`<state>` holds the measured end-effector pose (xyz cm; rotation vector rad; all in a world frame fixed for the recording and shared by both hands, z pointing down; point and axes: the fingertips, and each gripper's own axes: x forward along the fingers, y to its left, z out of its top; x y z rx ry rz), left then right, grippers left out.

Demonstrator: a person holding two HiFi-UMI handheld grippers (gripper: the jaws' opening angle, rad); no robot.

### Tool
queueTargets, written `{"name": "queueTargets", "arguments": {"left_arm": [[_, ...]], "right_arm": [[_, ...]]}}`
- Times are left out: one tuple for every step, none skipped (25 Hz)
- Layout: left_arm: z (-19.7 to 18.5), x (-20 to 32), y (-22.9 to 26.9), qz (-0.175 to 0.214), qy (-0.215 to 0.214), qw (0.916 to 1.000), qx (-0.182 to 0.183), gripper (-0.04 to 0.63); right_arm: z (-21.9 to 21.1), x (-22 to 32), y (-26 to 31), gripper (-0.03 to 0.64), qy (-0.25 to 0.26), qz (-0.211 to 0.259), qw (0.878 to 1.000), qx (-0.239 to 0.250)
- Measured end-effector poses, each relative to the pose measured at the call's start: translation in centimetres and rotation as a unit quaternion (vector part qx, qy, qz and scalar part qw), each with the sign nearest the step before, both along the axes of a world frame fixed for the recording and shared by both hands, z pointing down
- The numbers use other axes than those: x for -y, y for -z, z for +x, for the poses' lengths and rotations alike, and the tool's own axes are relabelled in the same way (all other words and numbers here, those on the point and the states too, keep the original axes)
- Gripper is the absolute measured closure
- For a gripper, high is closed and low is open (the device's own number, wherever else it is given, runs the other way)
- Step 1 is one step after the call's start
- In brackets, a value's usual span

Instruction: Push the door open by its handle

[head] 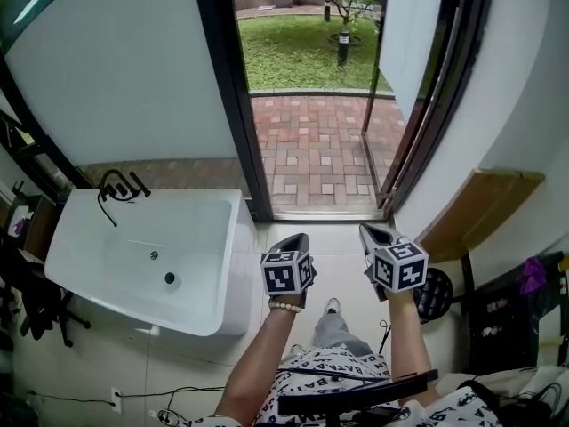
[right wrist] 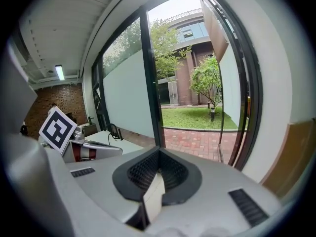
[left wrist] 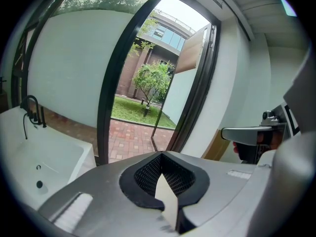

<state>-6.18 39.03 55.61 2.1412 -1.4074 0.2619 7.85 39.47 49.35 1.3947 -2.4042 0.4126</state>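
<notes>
Nearest, at the lower middle of the head view, the left tool [head: 297, 240] and right tool [head: 370, 232] hover side by side over the white floor [head: 334, 258]. Each has its jaws together on nothing and points at the doorway. A white bathtub [head: 116, 256] fills the lower left, its right wall close beside the left tool. Beyond the tools lies the threshold [head: 324, 213], with a dark frame post [head: 233, 87] on its left. The door [head: 411, 25] stands open at the upper right. Its long axis is upright, its lower edge runs outward over the brick paving [head: 311, 149], and its handle cannot be made out. The opening between post and door is wide and free, with lawn [head: 284, 47] farthest off.
</notes>
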Motion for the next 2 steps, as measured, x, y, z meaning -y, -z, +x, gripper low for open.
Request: {"name": "queueTargets", "arguments": {"left_arm": [[-0.32,0.09,0.02,0.001,0.004,1.0,0.0,0.607],[-0.65,0.19,0.05,0.001,0.008,1.0,0.0,0.607]], "right_arm": [[-0.28,0.16,0.09,0.603,0.003,0.001,1.0,0.0],[-0.55,0.33,0.18,0.603,0.007,0.003,1.0,0.0]]}}
